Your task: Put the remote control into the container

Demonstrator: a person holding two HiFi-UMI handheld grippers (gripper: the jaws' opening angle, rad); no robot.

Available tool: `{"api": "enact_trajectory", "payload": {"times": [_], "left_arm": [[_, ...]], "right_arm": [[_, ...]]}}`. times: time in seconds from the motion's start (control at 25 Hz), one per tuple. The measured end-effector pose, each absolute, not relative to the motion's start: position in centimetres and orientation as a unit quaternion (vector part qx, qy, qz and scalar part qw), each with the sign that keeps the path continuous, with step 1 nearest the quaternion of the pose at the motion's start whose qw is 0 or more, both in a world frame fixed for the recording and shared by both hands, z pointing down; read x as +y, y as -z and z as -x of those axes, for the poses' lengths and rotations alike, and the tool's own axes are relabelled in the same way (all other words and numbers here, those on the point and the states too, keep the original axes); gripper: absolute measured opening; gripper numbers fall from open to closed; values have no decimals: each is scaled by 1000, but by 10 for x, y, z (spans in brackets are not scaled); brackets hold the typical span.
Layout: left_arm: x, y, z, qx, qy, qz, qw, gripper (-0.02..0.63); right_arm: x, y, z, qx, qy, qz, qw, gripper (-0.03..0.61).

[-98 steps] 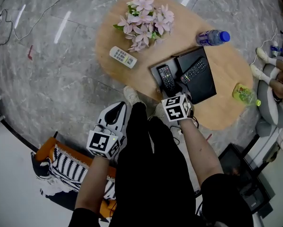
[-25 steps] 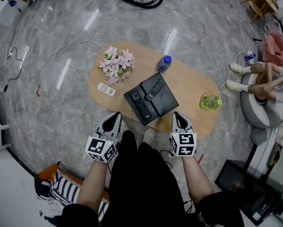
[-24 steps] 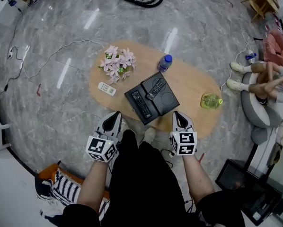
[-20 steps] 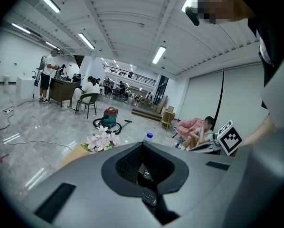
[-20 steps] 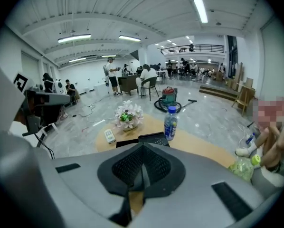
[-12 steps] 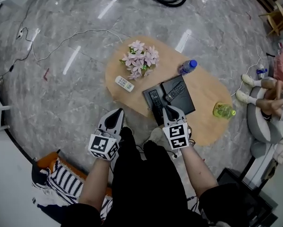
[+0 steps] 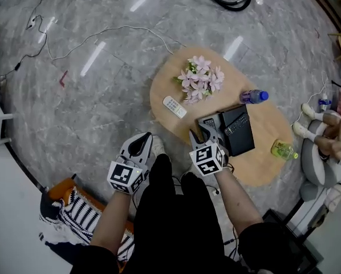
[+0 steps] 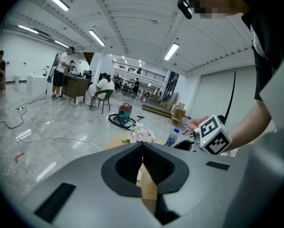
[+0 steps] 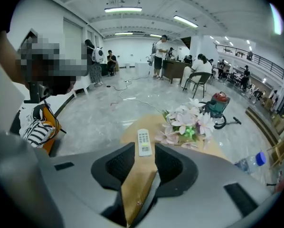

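Note:
A white remote control (image 7: 173, 107) lies on the oval wooden table (image 7: 256, 164), left of the pink flowers (image 7: 202, 79). The black container (image 7: 242, 138) sits mid-table with a black remote (image 7: 237, 125) in it. My right gripper (image 7: 203, 132) hovers over the table's near edge at the container's left end; its jaws have just been opening and nothing is between them. In the right gripper view the white remote (image 9: 144, 142) lies just beyond the open gripper (image 9: 144, 159). My left gripper (image 7: 141, 139) is shut and empty over the floor, left of the table.
A water bottle (image 7: 253, 96) lies behind the container and a green bottle (image 7: 283, 149) at the table's right end. A seated person's legs (image 7: 321, 133) are at the right. A cable (image 7: 102, 33) runs over the marble floor; an orange bag (image 7: 73, 210) is behind me.
My right gripper has moved forward from beside my legs to the table's near edge, rolled, and opened its jaws. The left gripper stays shut. The head view has swung, shifting the table rightwards.

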State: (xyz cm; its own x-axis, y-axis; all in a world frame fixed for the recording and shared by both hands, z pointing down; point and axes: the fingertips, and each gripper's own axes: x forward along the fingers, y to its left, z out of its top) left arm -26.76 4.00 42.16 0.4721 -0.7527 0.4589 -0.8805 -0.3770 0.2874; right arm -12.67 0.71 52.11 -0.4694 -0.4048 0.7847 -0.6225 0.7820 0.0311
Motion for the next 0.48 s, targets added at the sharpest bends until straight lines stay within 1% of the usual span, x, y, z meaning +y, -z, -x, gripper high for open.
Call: {"api": "enact_trajectory", "payload": {"times": [0.24,0.36,0.48], "left_arm": [[14,-438,303,-488,-131,-821,266,6],[6,-446,317,-479,-133,-823,275,6],[2,-458,329,-474,-139,-822,283,6]], "right_arm": [[-16,-569,177,-833,-157,-273,455,189],[-28,-591,196,-825,-164,-258,475,214],[-41,-614,208,-815,-176,-245,494,253]]}}
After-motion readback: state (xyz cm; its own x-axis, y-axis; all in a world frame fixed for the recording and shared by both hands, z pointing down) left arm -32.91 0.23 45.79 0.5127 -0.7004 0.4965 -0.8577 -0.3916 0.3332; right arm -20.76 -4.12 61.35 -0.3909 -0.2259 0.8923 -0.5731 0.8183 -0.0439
